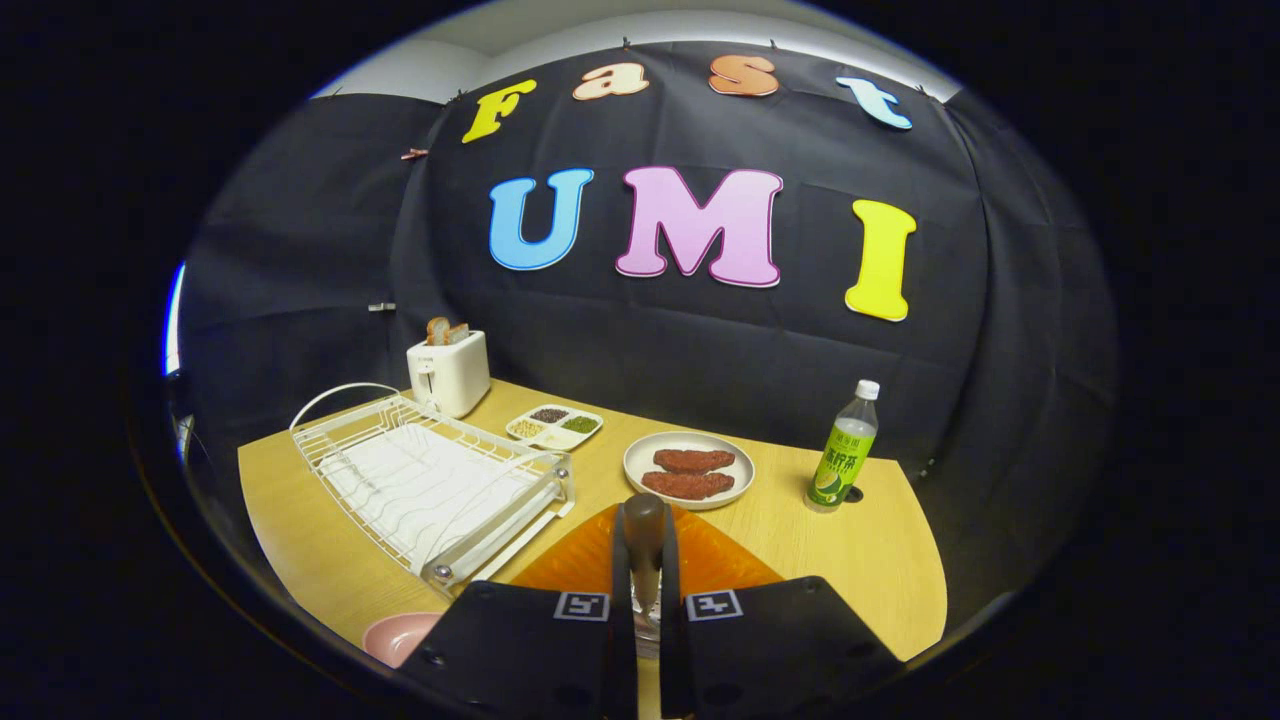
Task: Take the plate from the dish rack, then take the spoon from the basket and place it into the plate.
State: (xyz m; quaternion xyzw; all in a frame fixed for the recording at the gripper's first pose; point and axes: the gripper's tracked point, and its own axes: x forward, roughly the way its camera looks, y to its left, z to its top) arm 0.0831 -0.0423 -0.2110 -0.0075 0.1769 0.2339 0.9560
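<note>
Gripper view. Gripper point(645, 525) narrowed to a slim gap, both fingers pressed against the spoon point(643, 550). Spoon handle upright between the fingers, its rounded end just past the fingertips. Lower part of the spoon hidden between the fingers; bowl shape not discernible.

Directly under and just ahead of the fingers: orange basket point(720, 560), resting on the table point(860, 550). Whether the spoon is clear of the basket or touching it: cannot tell.

Left of the basket: rack point(430, 485), white wire, no dishes in its slots. Nearest corner of the rack just beside the basket. Near left, beside the left finger body: pink plate point(400, 635), flat on the table, partly cut off, nothing visible in it.

Far left, beyond the rack: toaster point(450, 372) with bread in the slots. Right of the toaster: divided tray point(555, 425) of seeds. Beyond the fingertips: dish point(690, 470) with two brown patties. Far right: green bottle point(843, 450), upright, well apart from the basket.

Progress, judged from the layout: plate out of the rack and set down, so first step done. Spoon gripped, second step under way. Remaining: lift clear of the basket, carry near left, lower into the plate, release. Not to be confused with the patty dish.
</note>
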